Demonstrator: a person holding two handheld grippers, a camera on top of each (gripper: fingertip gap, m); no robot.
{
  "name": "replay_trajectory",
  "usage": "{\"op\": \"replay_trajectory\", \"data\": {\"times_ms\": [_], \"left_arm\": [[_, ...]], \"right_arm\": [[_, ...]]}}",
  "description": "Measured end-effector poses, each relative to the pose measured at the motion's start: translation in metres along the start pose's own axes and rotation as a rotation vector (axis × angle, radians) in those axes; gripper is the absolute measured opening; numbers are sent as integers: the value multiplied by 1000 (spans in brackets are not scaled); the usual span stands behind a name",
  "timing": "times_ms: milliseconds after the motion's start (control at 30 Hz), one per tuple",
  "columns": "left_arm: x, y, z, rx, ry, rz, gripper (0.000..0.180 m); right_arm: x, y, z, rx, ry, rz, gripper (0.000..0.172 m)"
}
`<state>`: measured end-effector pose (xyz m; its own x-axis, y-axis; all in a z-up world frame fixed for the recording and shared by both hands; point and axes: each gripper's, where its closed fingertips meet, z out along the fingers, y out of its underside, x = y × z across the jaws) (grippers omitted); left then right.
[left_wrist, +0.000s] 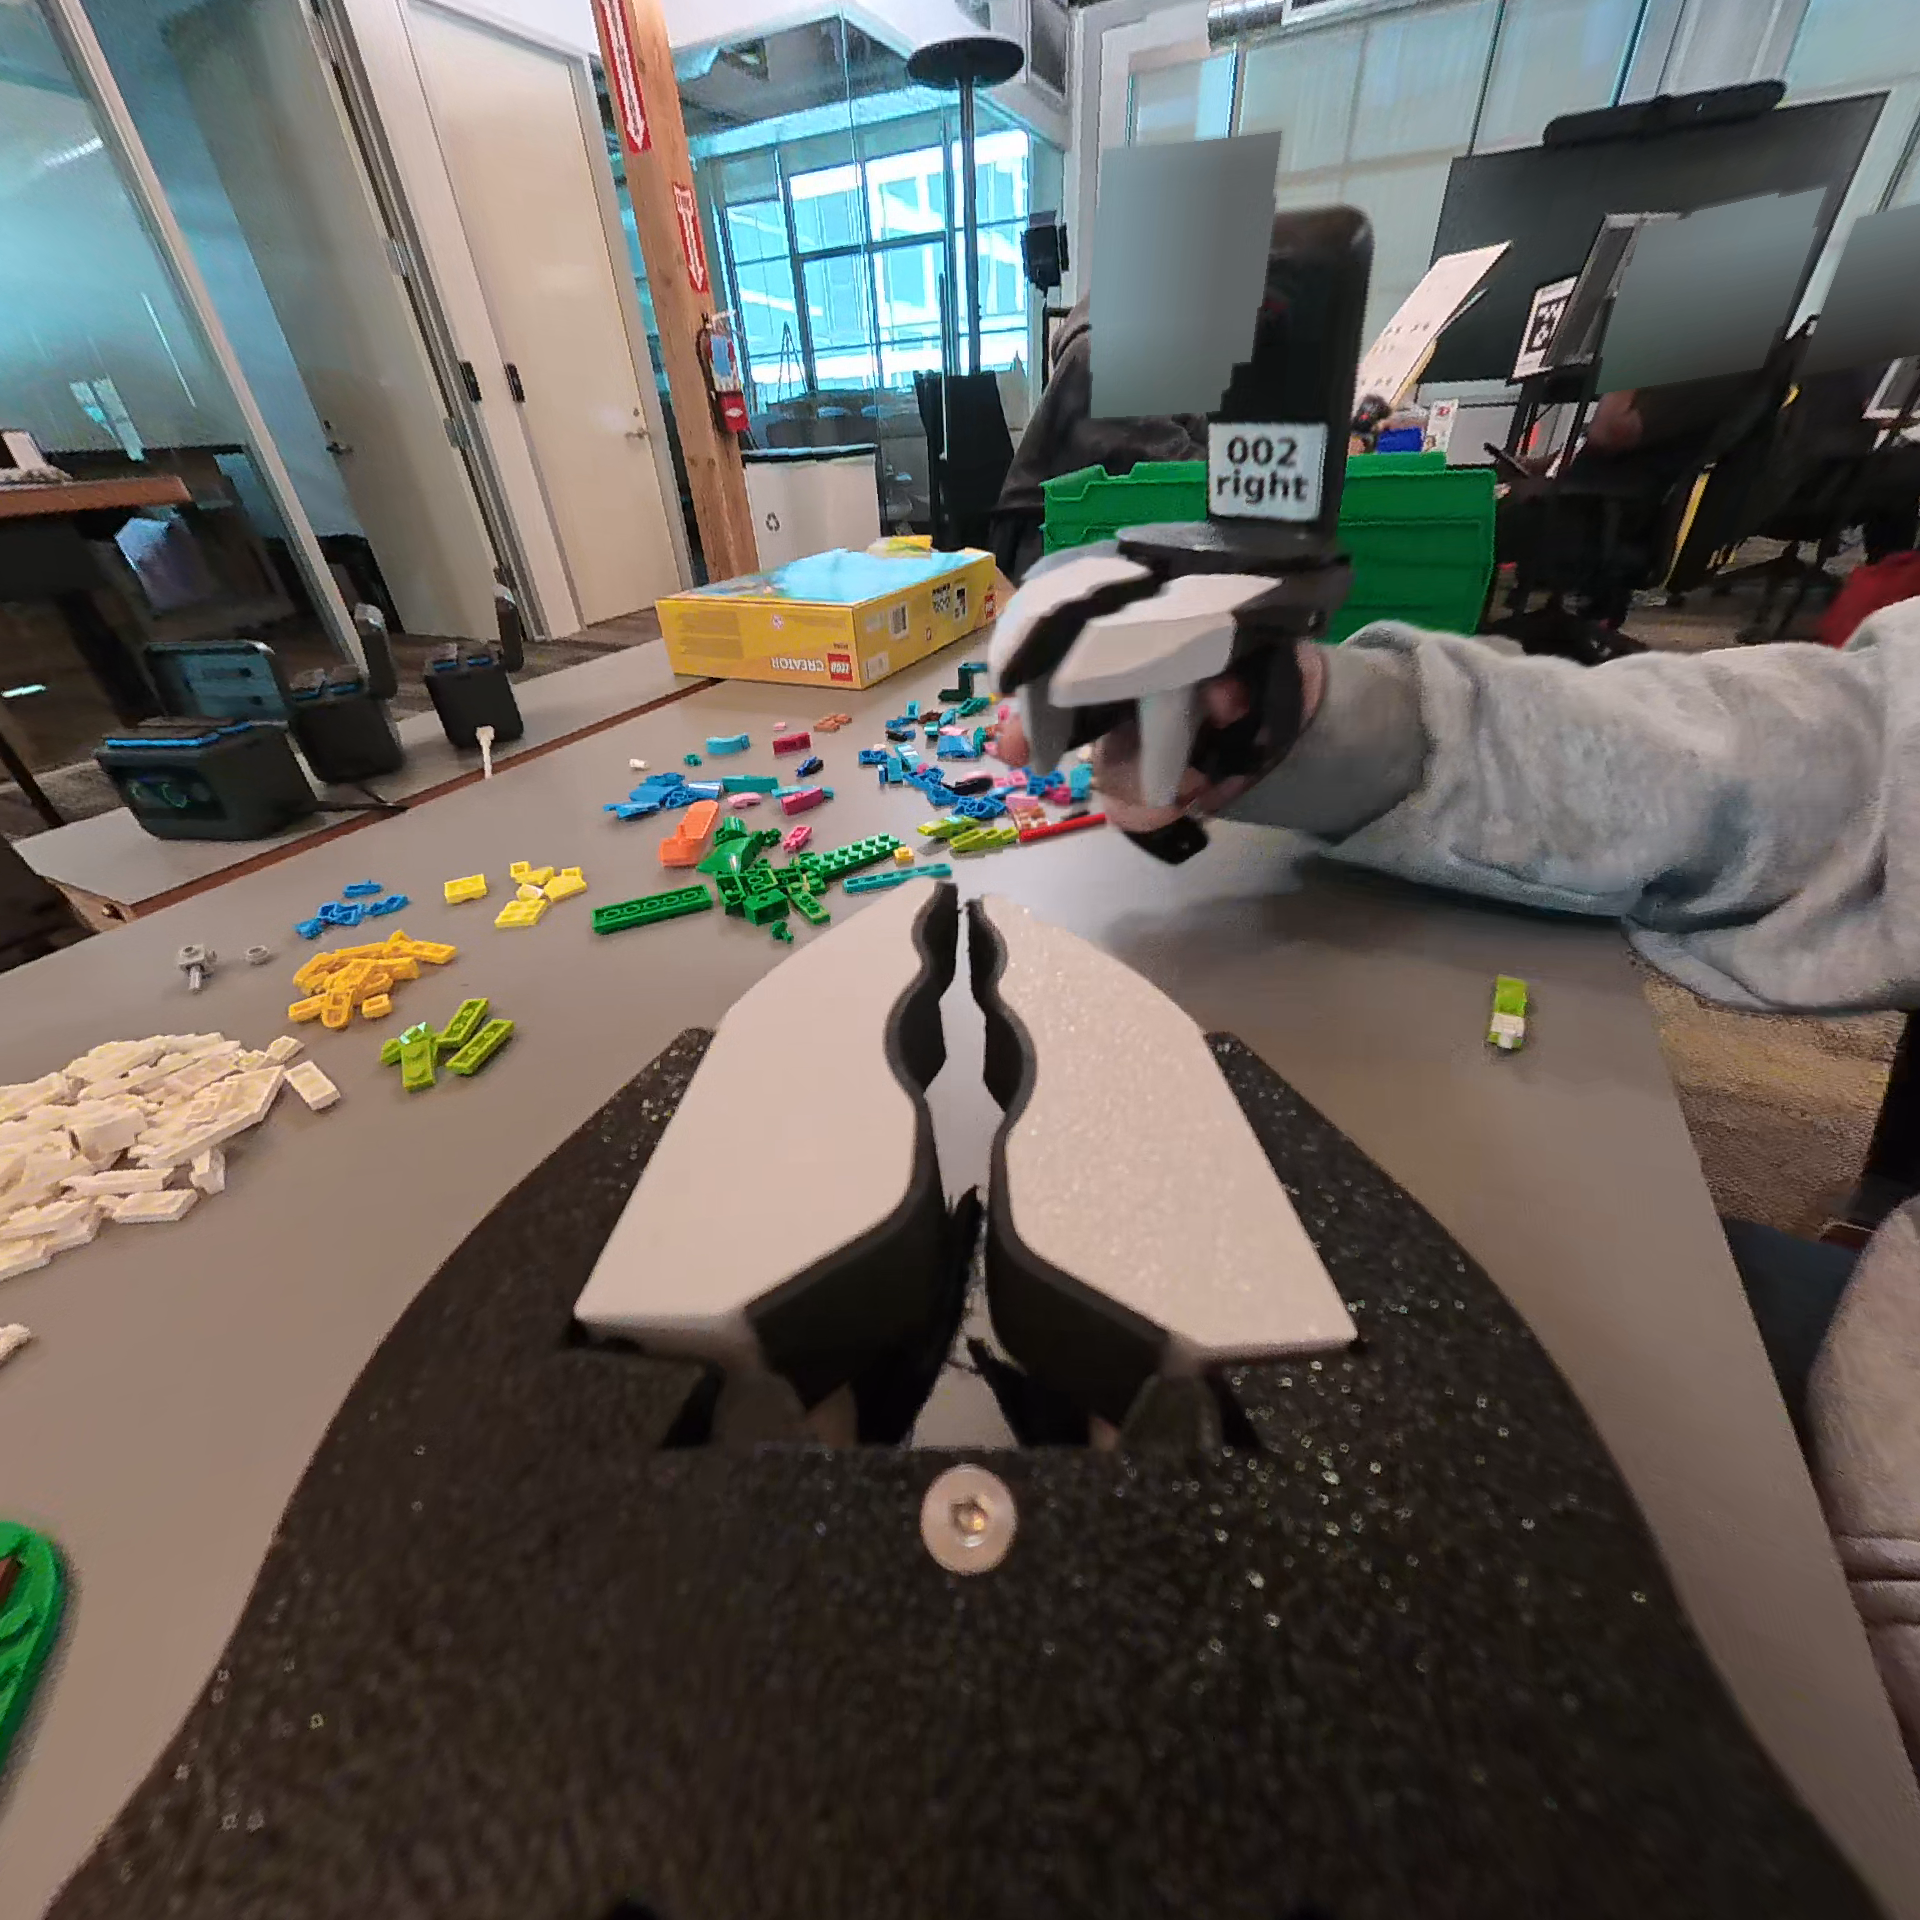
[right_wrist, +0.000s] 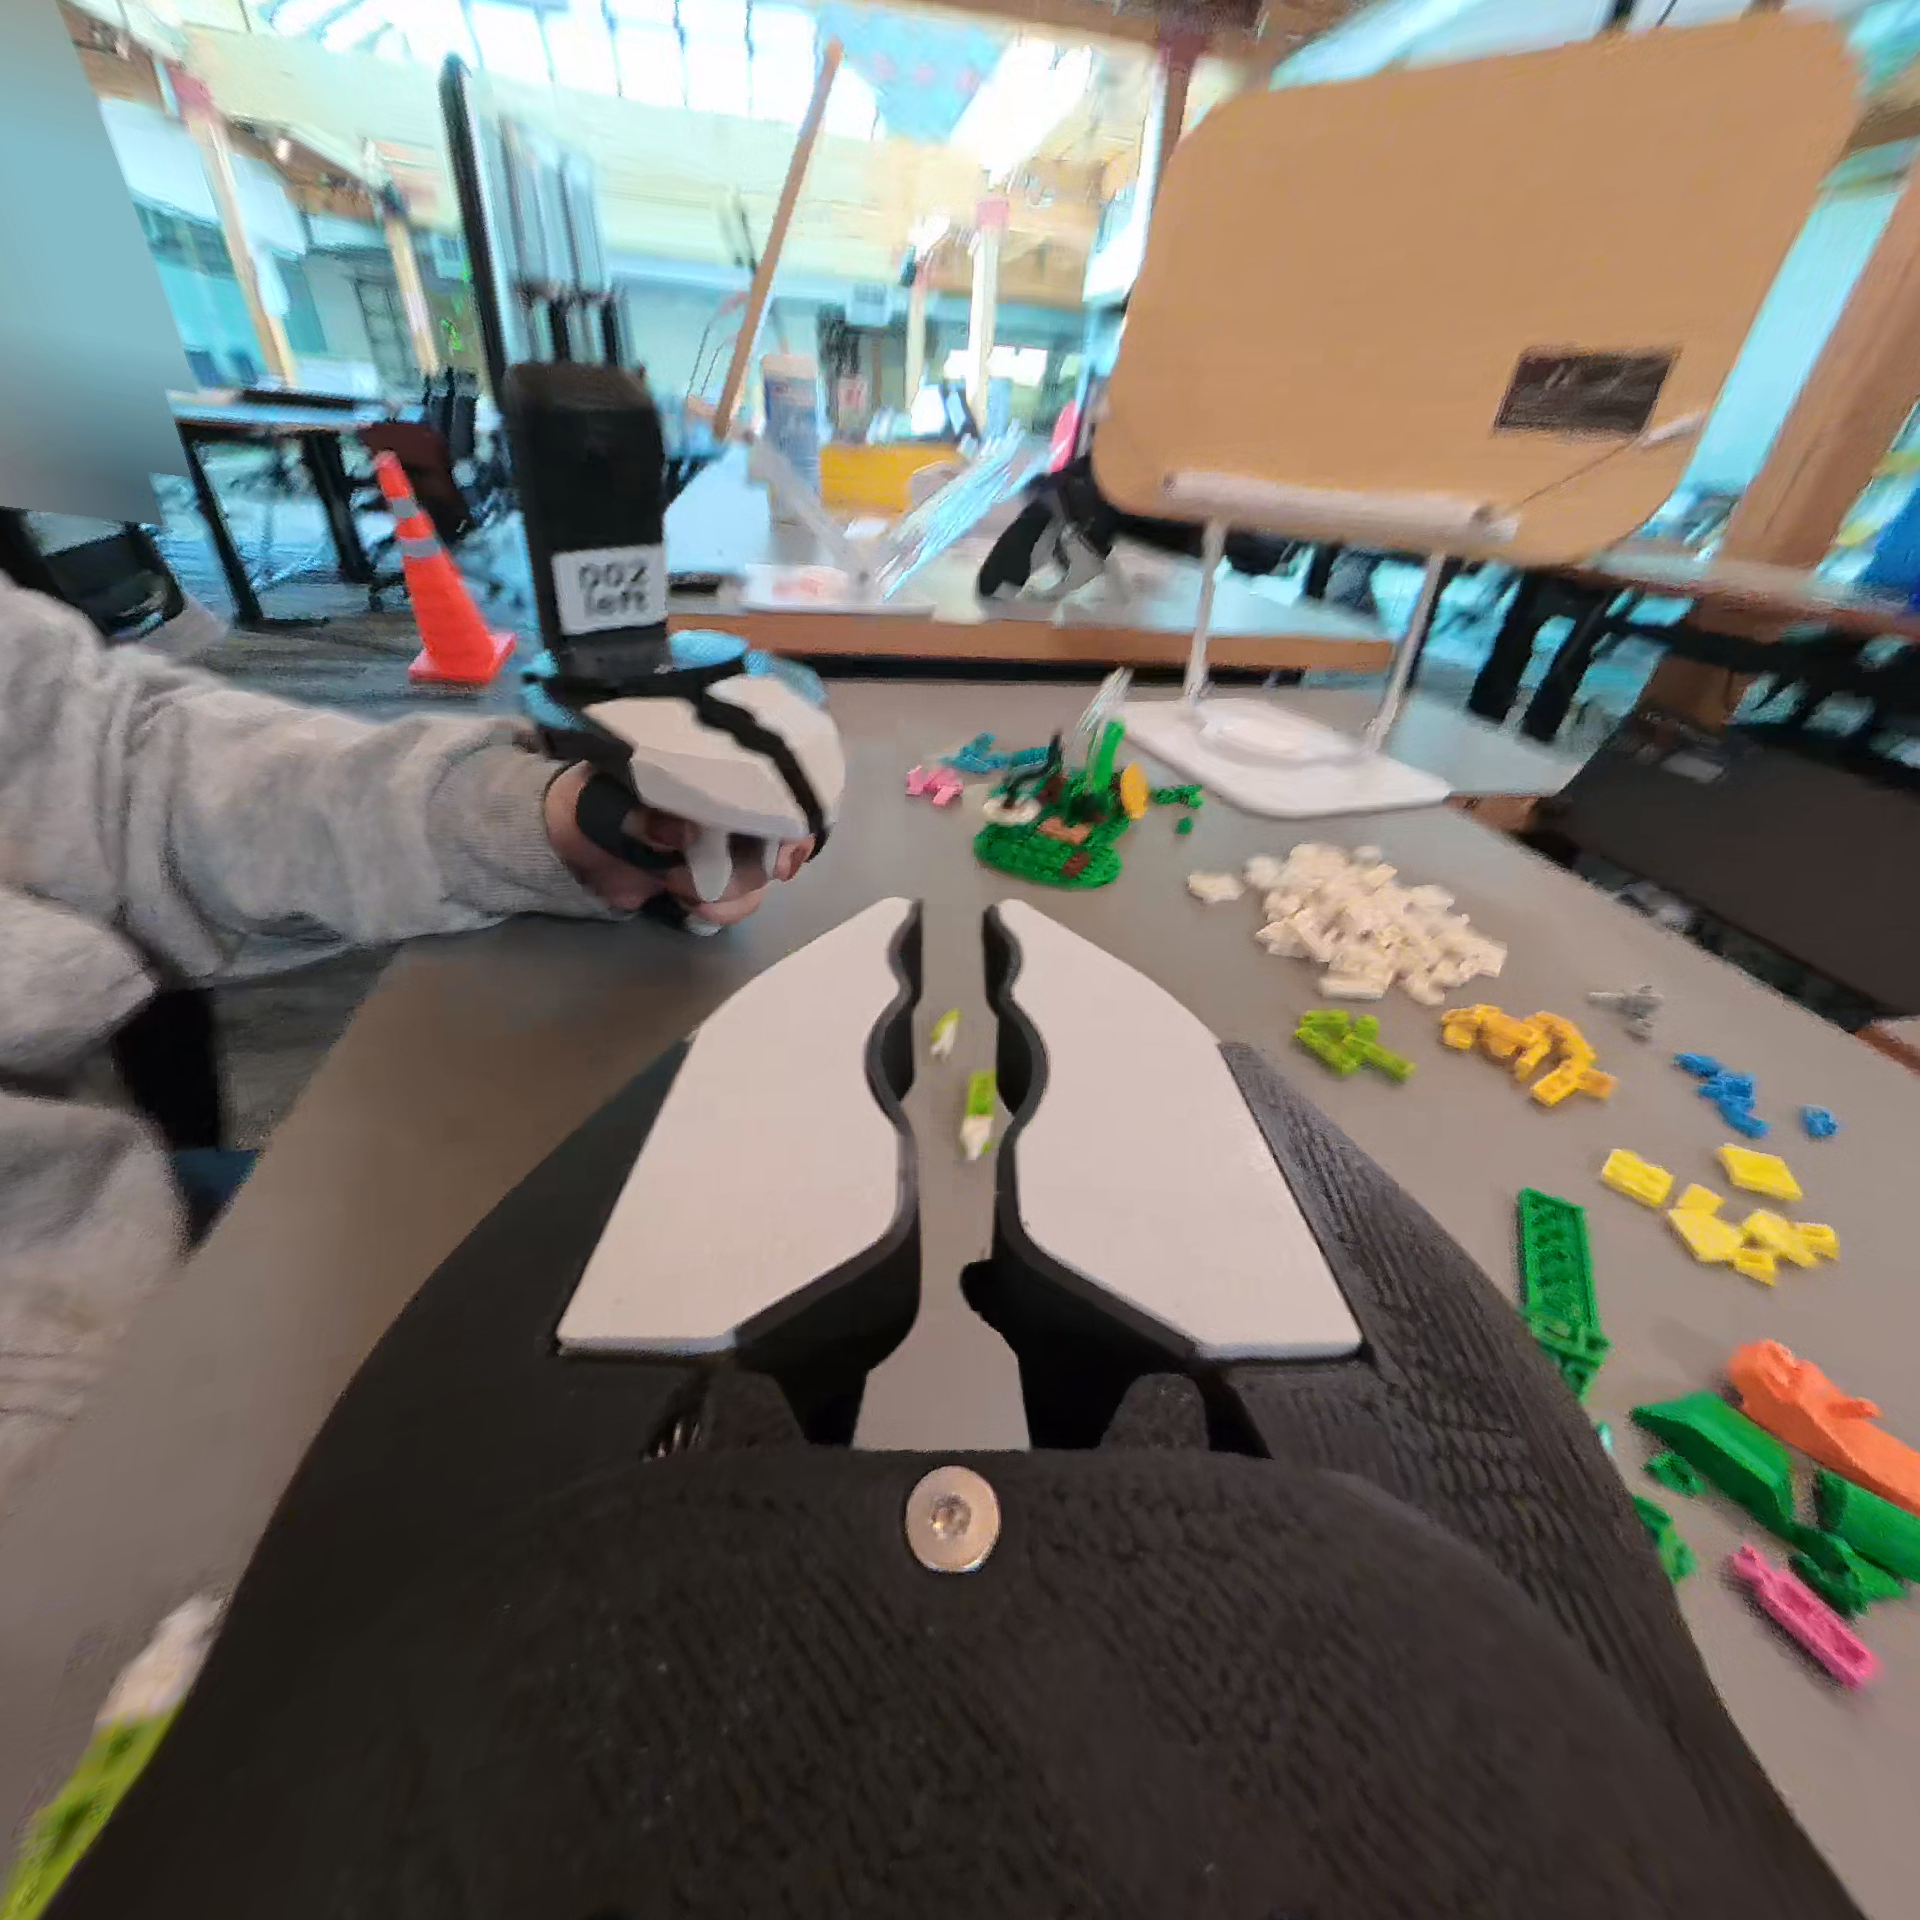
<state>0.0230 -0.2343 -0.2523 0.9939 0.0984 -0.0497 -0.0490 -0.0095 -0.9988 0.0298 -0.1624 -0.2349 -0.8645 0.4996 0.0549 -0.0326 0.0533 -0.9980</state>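
Note:
My left gripper (left_wrist: 963, 906) is shut, its tips almost touching with nothing between them, and hovers over the grey table (left_wrist: 1195, 987) just short of a heap of green bricks (left_wrist: 769, 883). It also shows in the right wrist view (right_wrist: 800, 769), held by a hand in a grey sleeve. My right gripper (right_wrist: 951, 914) is open by a narrow gap. Two small lime-and-white pieces (right_wrist: 977, 1112) show blurred in the slot behind its tips, and no pad presses on them. In the left wrist view the right gripper (left_wrist: 1023, 649) hangs over mixed blue and pink bricks (left_wrist: 935, 769).
A lime-and-white piece (left_wrist: 1507, 1013) lies alone near the table's right edge. Sorted heaps include white (left_wrist: 114, 1132), yellow (left_wrist: 353, 977) and lime (left_wrist: 447, 1044). A green baseplate model (right_wrist: 1049, 842), a white stand (right_wrist: 1278, 758), a yellow box (left_wrist: 831, 623) and green bins (left_wrist: 1413, 540) stand around.

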Motion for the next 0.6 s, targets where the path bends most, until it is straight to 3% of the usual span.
{"op": "replay_trajectory", "data": {"times_ms": [133, 267, 400, 533, 600], "left_arm": [[0, -1, -1, 12, -7, 8, 2], [-1, -2, 0, 15, -13, 6, 2], [-1, -2, 0, 22, -20, 13, 2], [1, -3, 1, 26, -32, 35, 3], [3, -3, 2, 26, -30, 46, 3]], "right_arm": [[-58, 40, -32, -432, -261, 192, 36], [-106, 85, -70, -746, -319, 189, 44], [-128, 105, -81, -851, -296, 125, 38], [-125, 108, -78, -853, -248, 6, 7], [-120, 108, -75, -849, -240, -6, 7]]}}
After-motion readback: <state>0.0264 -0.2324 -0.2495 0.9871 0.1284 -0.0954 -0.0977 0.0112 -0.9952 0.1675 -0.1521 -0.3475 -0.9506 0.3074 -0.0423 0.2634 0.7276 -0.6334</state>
